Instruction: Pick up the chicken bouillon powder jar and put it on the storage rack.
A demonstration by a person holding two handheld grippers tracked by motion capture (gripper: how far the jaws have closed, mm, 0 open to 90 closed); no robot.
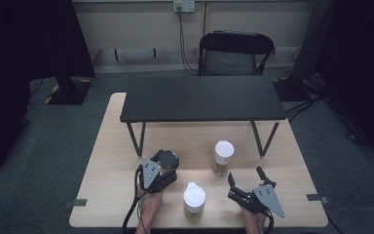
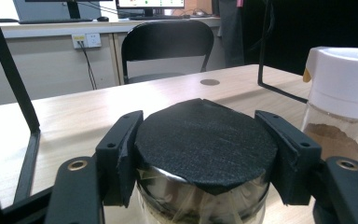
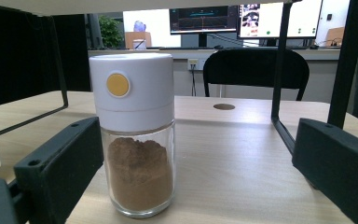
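Black padded jaws of the left gripper (image 2: 205, 154) clamp a round glass jar (image 2: 200, 196) with a matte, felt-like black lid (image 2: 205, 140), near the table's (image 1: 117, 146) front-left area; the jar's base is cut off below the frame. Beside it stands a white-capped glass shaker (image 1: 222, 157) of brown powder, its cap bearing a yellow dot. Another white-capped jar (image 1: 194, 197) sits at the front edge. The right gripper (image 1: 246, 180) rests with jaws apart, holding nothing, the shaker just beyond them.
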